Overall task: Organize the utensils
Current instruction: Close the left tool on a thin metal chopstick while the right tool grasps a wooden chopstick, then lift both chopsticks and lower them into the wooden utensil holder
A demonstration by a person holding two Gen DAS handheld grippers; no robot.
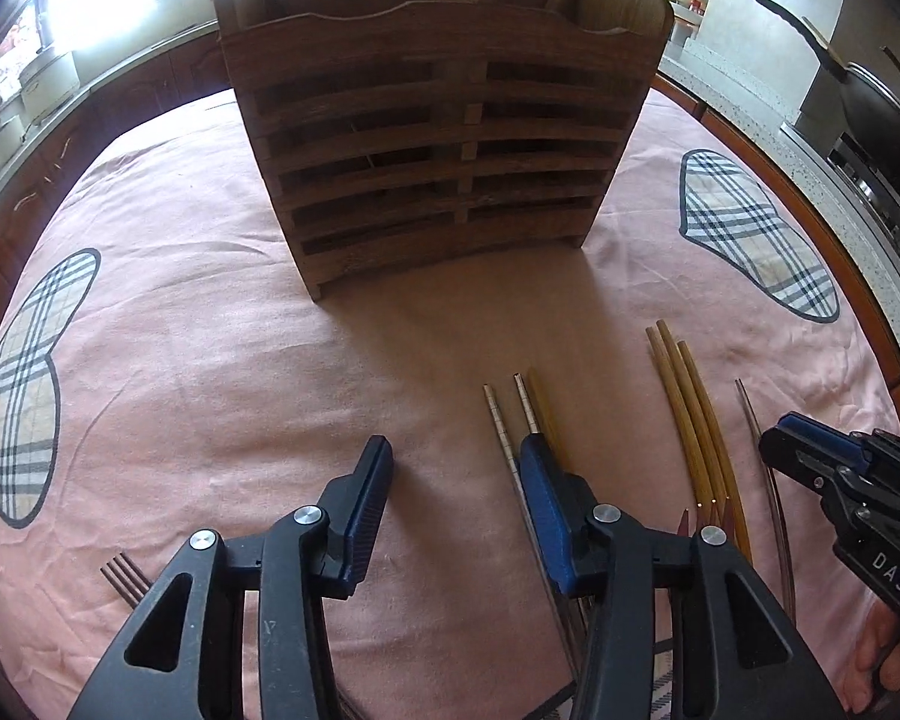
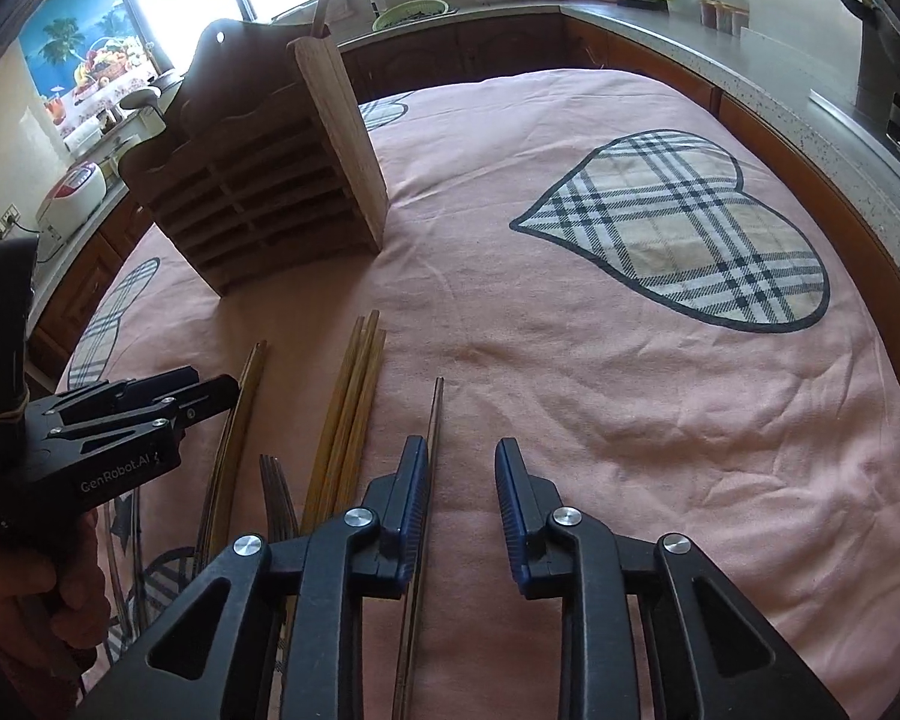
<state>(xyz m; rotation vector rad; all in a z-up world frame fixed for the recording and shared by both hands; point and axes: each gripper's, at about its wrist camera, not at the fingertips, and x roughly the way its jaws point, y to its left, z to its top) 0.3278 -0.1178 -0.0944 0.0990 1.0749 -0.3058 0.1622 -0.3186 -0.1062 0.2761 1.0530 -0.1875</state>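
A slatted wooden utensil holder [image 1: 438, 144] stands on the pink cloth, with a few wooden utensils in its top; it also shows in the right wrist view [image 2: 258, 192]. Metal chopsticks [image 1: 501, 432], bamboo chopsticks [image 1: 693, 414] and a thin dark chopstick [image 1: 762, 438] lie on the cloth. My left gripper [image 1: 456, 450] is open and empty, its right finger over the metal chopsticks. My right gripper [image 2: 459, 450] is open and empty, the dark chopstick [image 2: 435, 414] beside its left finger. Bamboo chopsticks [image 2: 354, 396] and a fork [image 2: 279, 492] lie left of it.
The pink cloth [image 2: 570, 360] with plaid hearts covers the table. Another fork [image 1: 123, 579] lies at the lower left in the left wrist view. Kitchen counters [image 2: 660, 30] ring the table, with a wok [image 1: 870, 102] at right and a rice cooker [image 2: 75, 192] at left.
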